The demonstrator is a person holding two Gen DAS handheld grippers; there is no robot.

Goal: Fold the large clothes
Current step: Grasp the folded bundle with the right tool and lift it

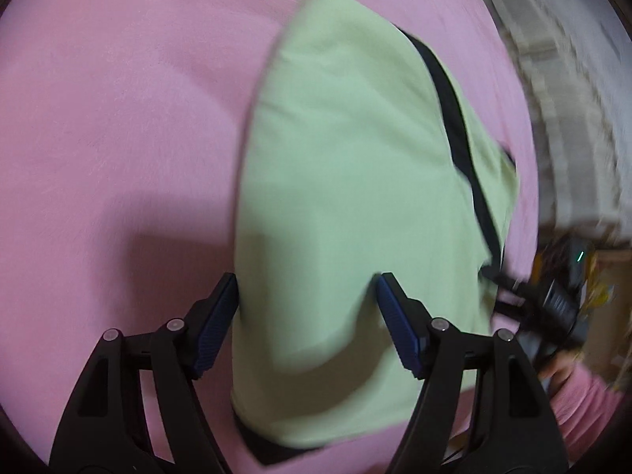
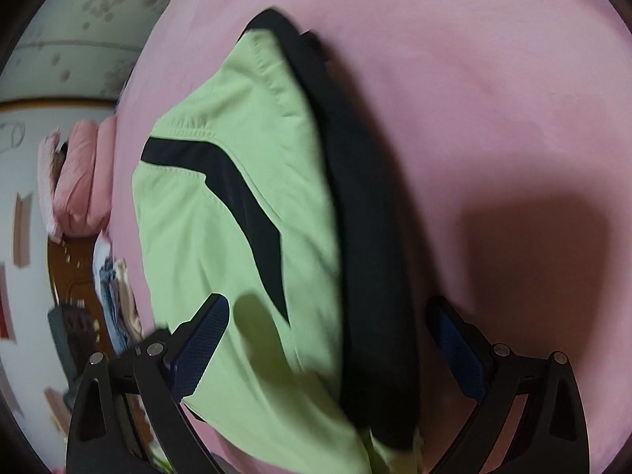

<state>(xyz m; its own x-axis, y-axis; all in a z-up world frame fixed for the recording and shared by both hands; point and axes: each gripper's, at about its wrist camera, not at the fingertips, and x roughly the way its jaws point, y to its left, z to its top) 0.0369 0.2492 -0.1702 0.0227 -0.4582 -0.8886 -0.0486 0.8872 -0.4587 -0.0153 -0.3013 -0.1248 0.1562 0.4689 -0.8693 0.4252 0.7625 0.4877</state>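
Note:
A light green garment with black stripes (image 1: 347, 166) lies folded on a pink sheet (image 1: 118, 118). My left gripper (image 1: 306, 296) is open above its near end, jaws wide, with the garment's left edge by the left finger. In the right wrist view the garment (image 2: 221, 205) shows a black curved stripe and a wide black band (image 2: 367, 256) along its right side. My right gripper (image 2: 328, 328) is open above the garment's near end, holding nothing. The right gripper also shows in the left wrist view (image 1: 553, 304) at the garment's right edge.
The pink sheet (image 2: 493, 98) covers a bed on all sides of the garment. Pink pillows (image 2: 79, 181) lie at the left, beside a stack of clothes (image 2: 114, 296) and a wall. A person's pink sleeve (image 1: 584, 395) is at the lower right.

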